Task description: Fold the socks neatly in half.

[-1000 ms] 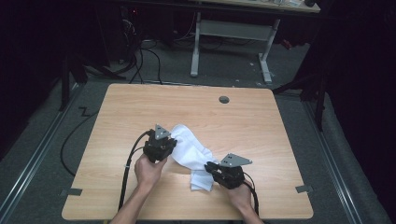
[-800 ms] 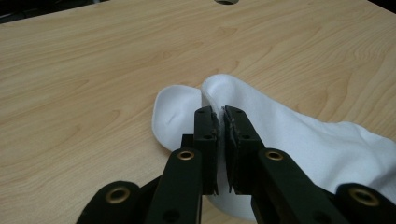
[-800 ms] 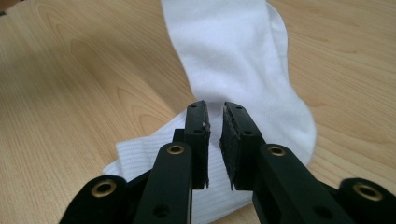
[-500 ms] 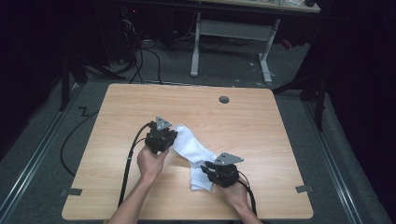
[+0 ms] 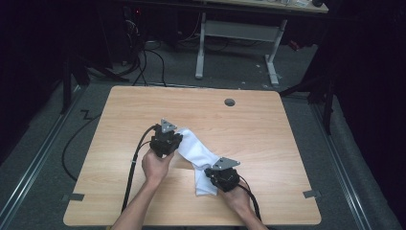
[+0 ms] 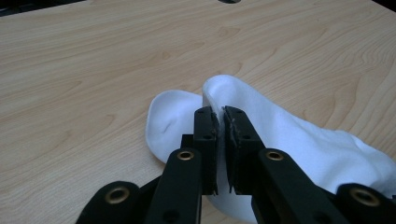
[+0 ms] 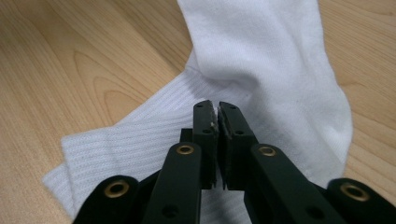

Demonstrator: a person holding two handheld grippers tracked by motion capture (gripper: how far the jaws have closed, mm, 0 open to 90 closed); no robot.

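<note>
Socks [image 5: 194, 153], white and overlapping, lie at six o'clock on my tabletop [image 5: 258, 124] in the high view, stretched between both tools. Left gripper view: my left tool [image 6: 221, 113] pinches a toe end. Right gripper view: my right tool [image 7: 216, 108], jaws just closing, grips ribbed cuff fabric, probably for folding.

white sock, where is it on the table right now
In the high view the white sock lies near the table's front middle, stretched between the left gripper and right gripper.
</note>
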